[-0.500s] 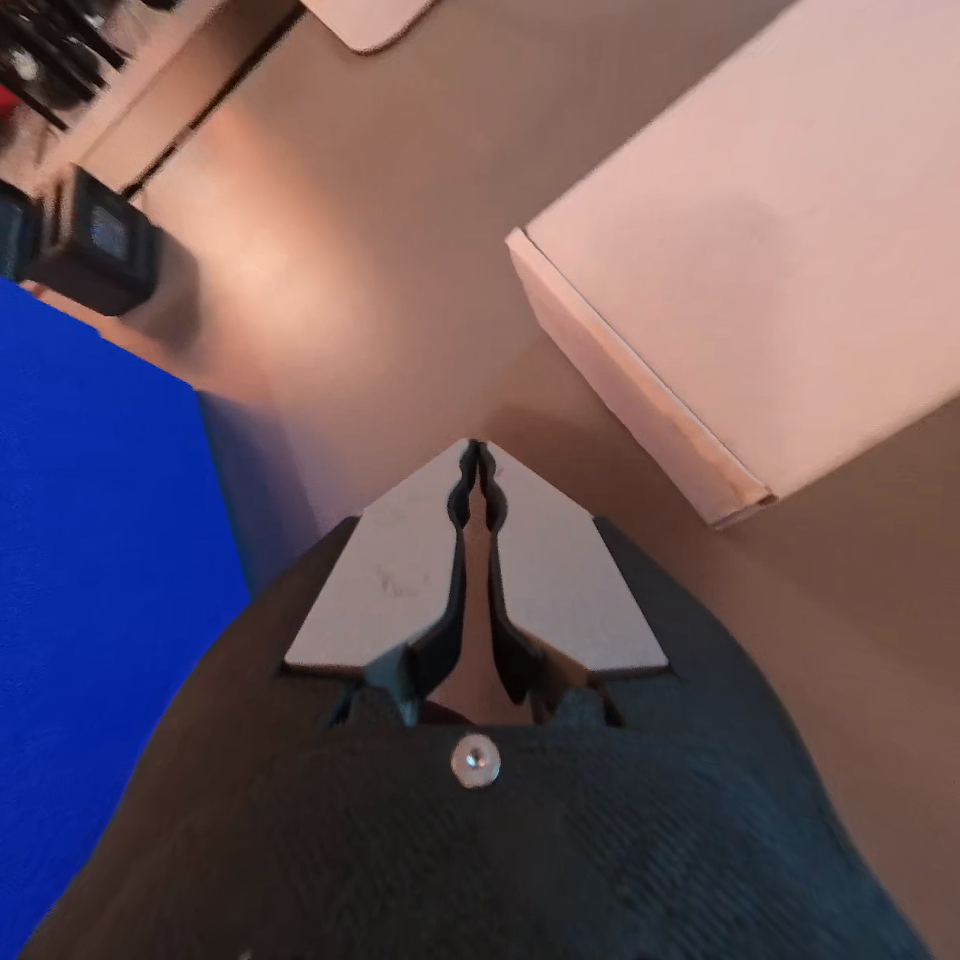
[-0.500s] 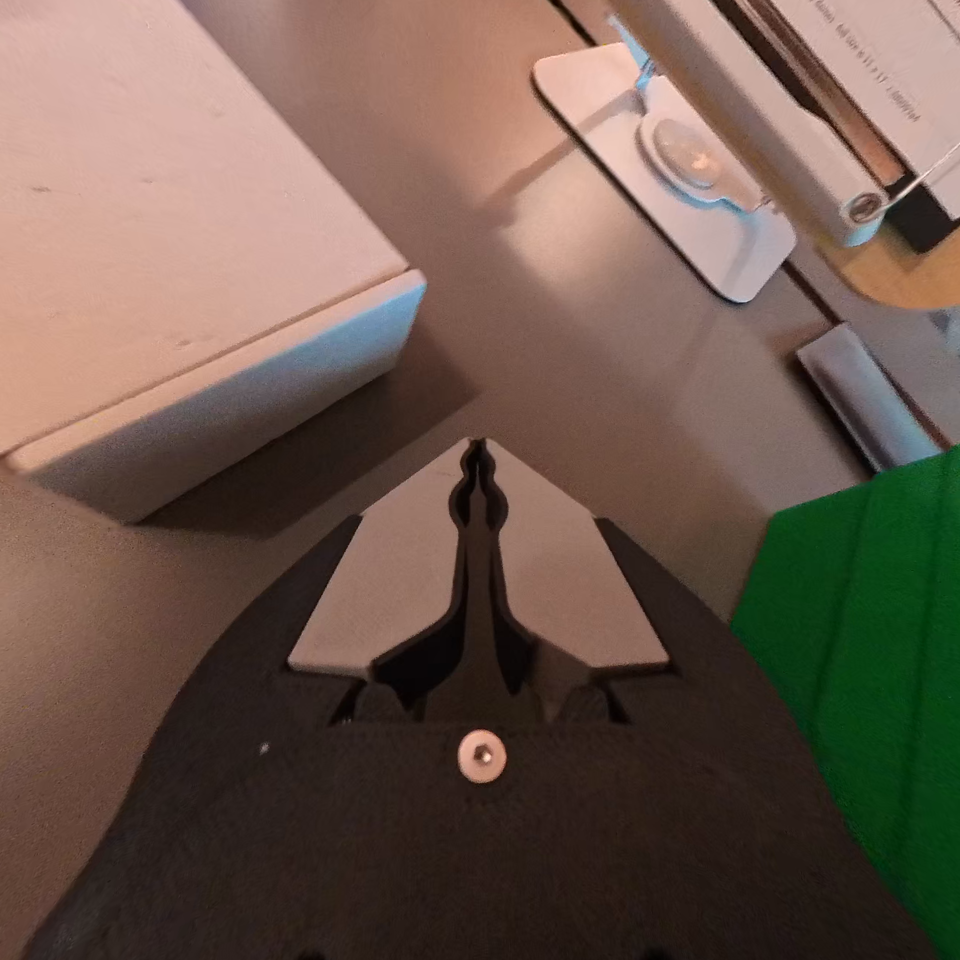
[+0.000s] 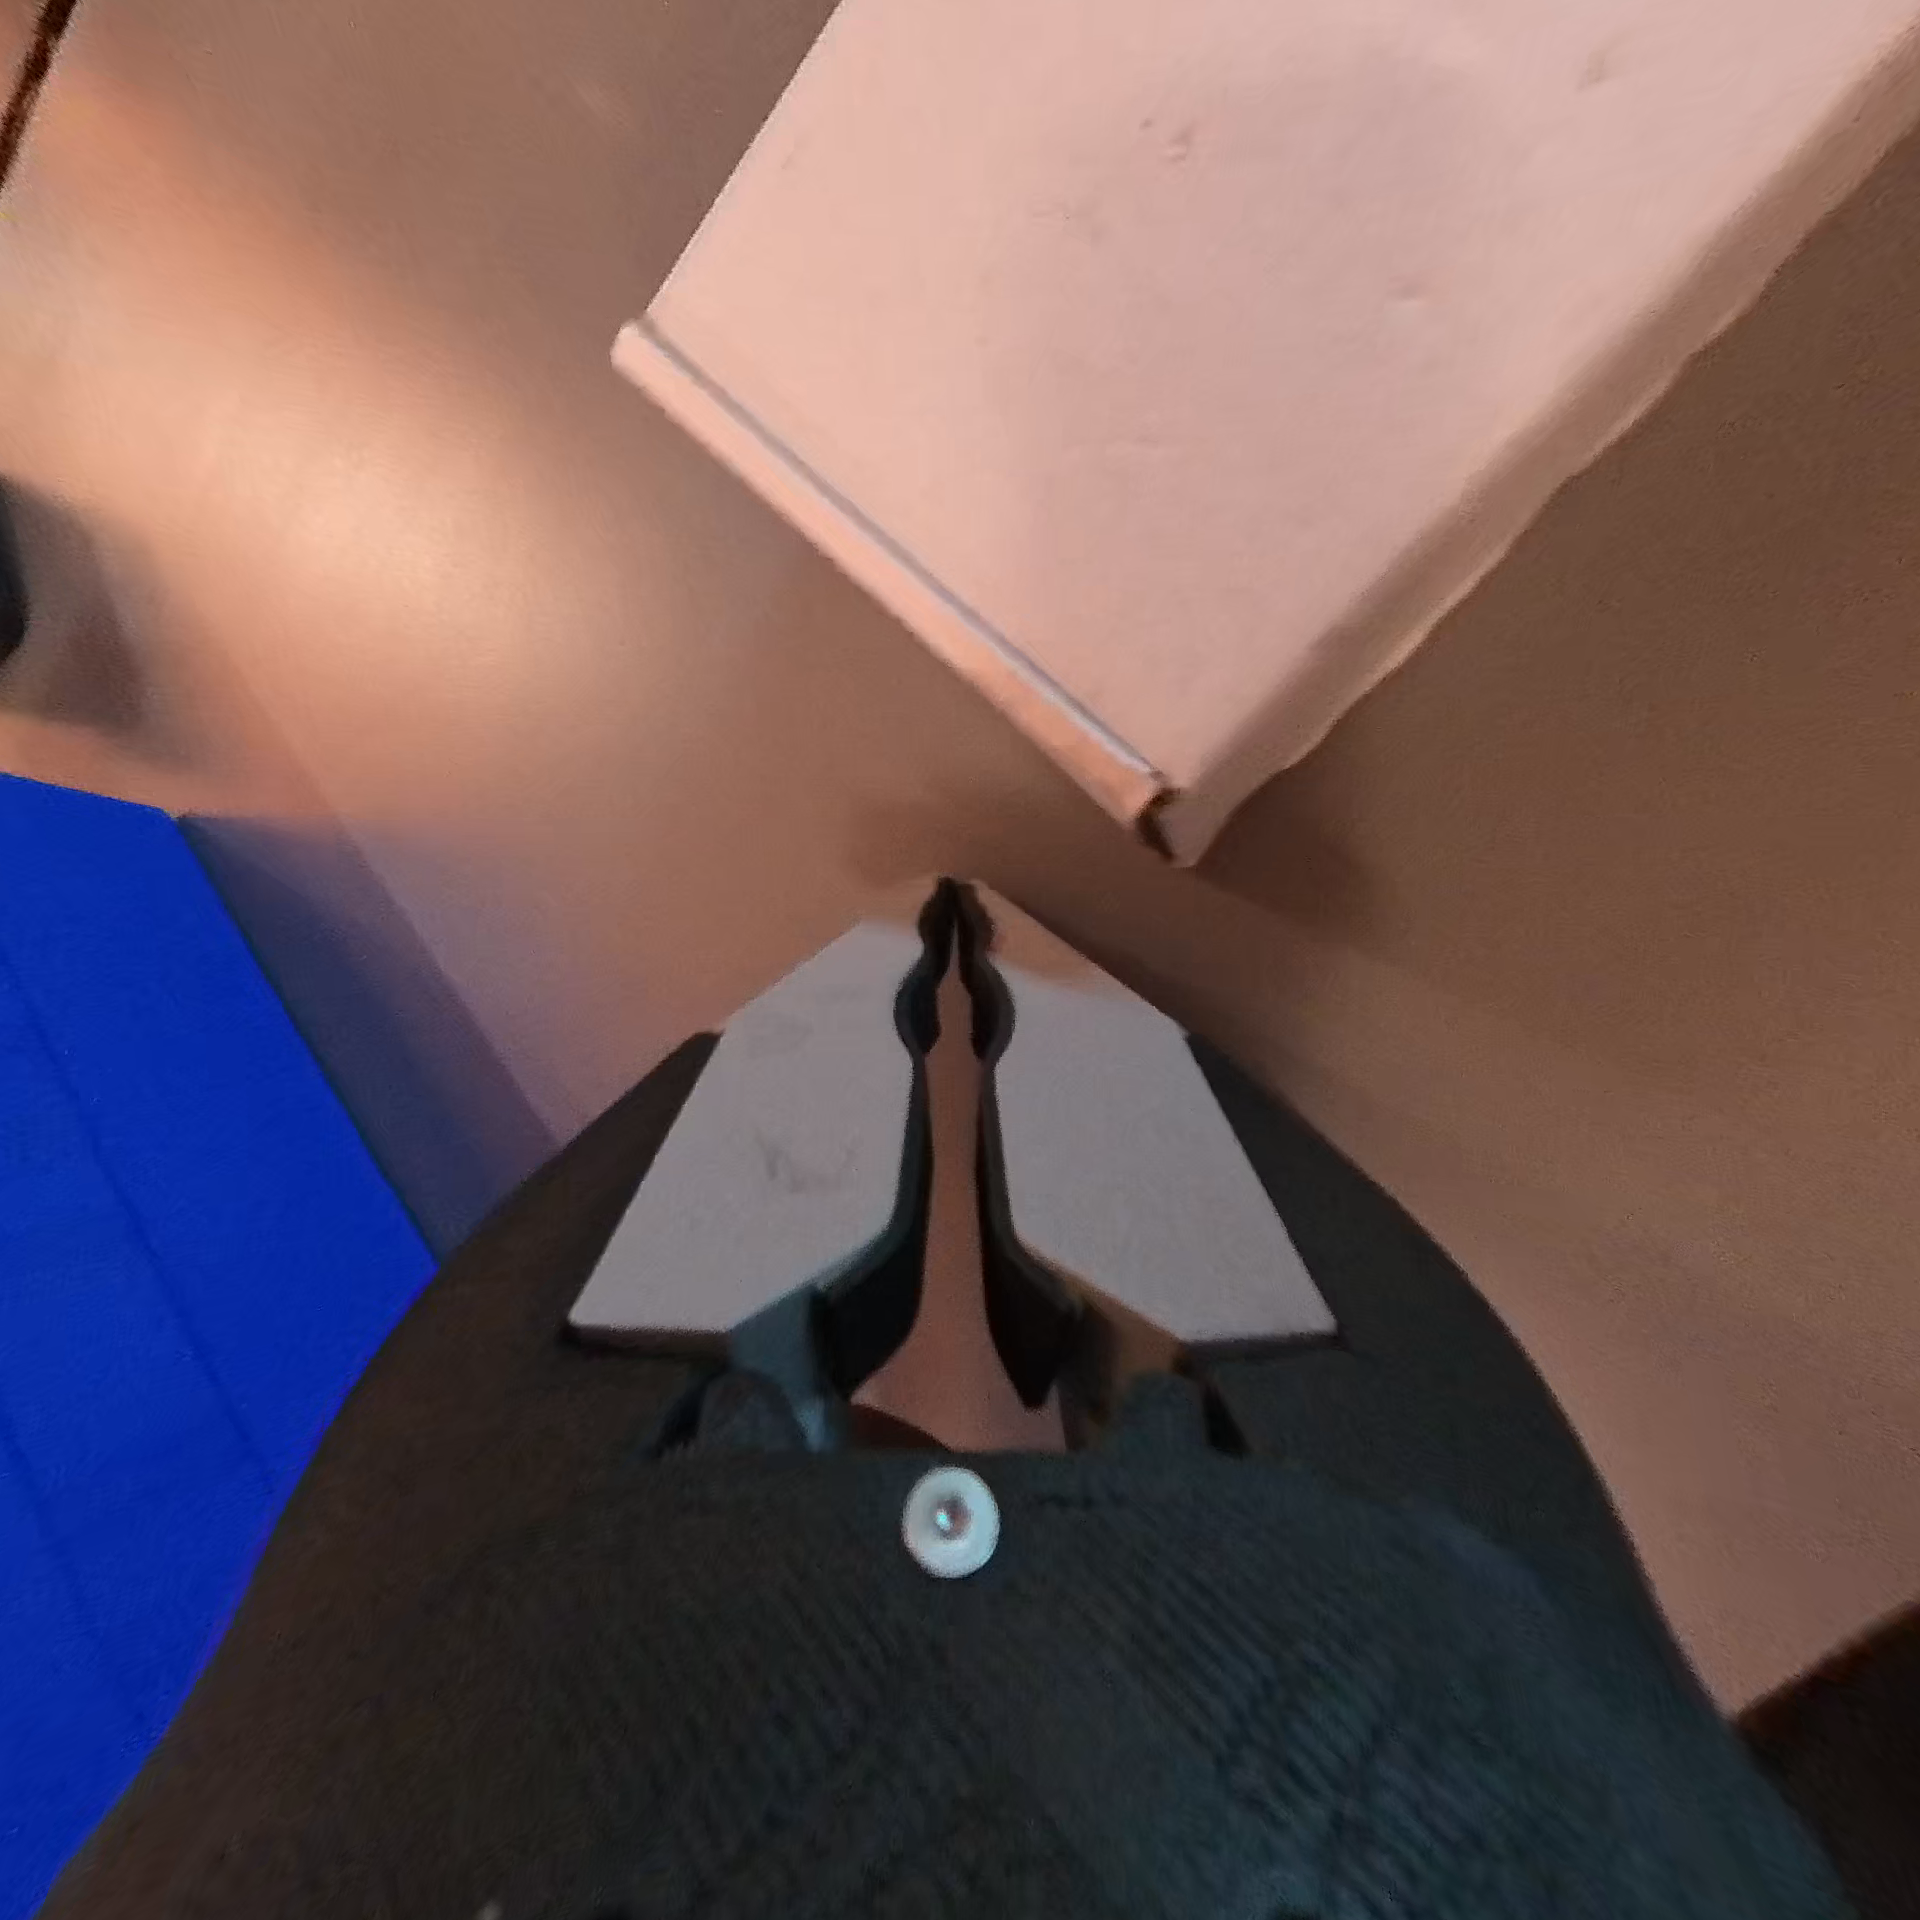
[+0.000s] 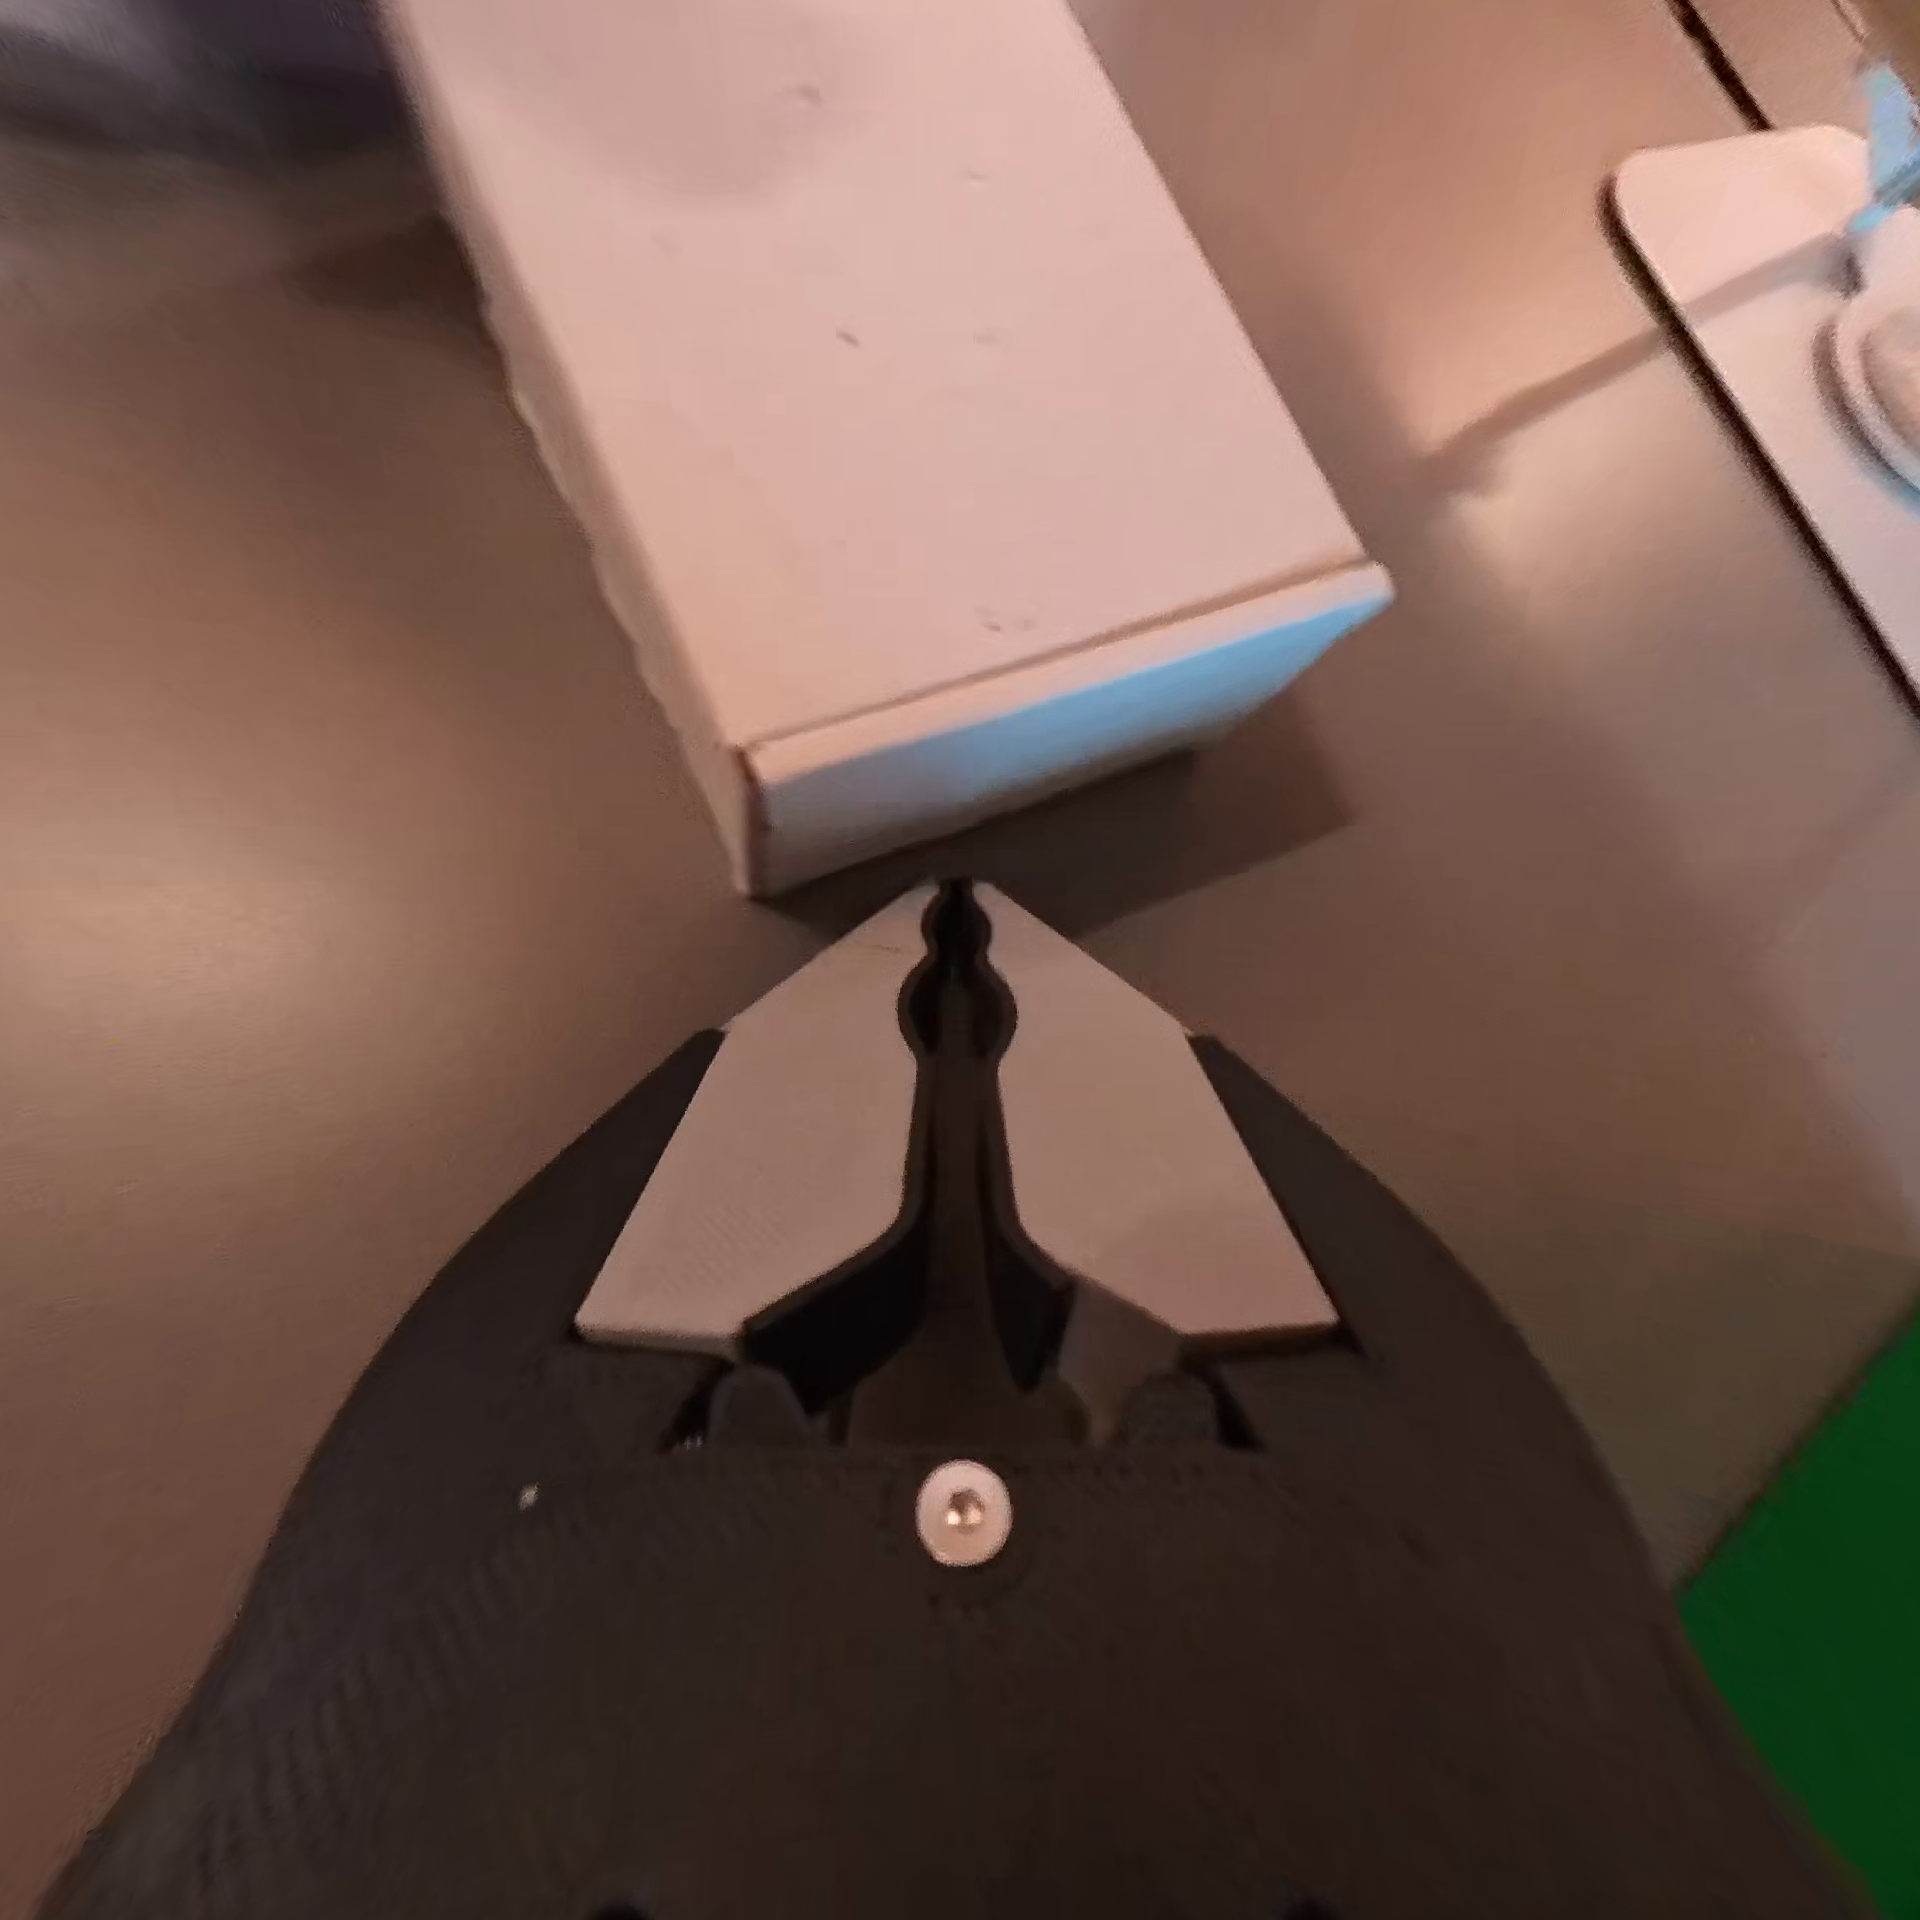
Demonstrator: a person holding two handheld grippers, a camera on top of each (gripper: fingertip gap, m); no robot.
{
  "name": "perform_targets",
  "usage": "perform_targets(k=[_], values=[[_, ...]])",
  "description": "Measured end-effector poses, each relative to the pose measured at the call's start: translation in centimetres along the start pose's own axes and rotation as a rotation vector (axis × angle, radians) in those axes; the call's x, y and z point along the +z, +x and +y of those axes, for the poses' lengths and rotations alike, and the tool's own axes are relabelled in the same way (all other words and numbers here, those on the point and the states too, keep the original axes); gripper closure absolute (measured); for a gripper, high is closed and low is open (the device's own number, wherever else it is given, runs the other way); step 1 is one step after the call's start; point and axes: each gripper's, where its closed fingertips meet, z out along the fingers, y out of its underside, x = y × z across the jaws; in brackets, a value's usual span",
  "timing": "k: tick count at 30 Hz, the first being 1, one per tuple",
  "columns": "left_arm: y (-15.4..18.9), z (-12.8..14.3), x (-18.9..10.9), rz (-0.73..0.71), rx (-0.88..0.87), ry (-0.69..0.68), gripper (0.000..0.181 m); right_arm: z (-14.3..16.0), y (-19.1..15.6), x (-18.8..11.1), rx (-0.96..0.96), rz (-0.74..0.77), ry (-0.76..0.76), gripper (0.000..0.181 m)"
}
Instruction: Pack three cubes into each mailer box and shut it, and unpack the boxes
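A closed white mailer box (image 3: 1195, 343) lies on the brown table in the left wrist view, up and to the right. My left gripper (image 3: 954, 894) is shut and empty, its tips just short of the box's near corner. In the right wrist view a closed white mailer box (image 4: 894, 416) lies straight ahead. My right gripper (image 4: 958, 891) is shut and empty, its tips right at the lower front edge of the box near its left corner. No cubes are in view.
A blue mat (image 3: 156, 1299) lies at the left of the left wrist view. A green mat (image 4: 1829, 1621) lies at the lower right of the right wrist view. A white flat stand base (image 4: 1766, 343) sits at the far right on the table (image 4: 260, 831). The tips of one gripper are about 20 cm away from the tips of the other.
Both grippers have swung toward the boxes. The left tips are now near the box's corner. The right tips have come up to the box's front edge. Both stay shut.
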Motion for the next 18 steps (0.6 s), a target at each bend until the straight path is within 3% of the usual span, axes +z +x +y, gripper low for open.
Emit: perform_targets(k=[2, 9, 18], values=[[1.8, -1.1, -0.5, 0.090, 0.002, 0.057, 0.181, -0.9, -1.4, -0.1, -0.002, -0.058, 0.024, 0.181], [3.3, -2.9, -4.2, 0.158, 0.066, 0.164, 0.181, -2.7, -1.0, -3.3, -0.021, -0.035, 0.079, 0.181], [3.3, -6.3, -9.6, 0.195, -0.016, 0.384, 0.181, -4.4, -1.0, -7.3, -0.037, -0.009, 0.132, 0.181]])
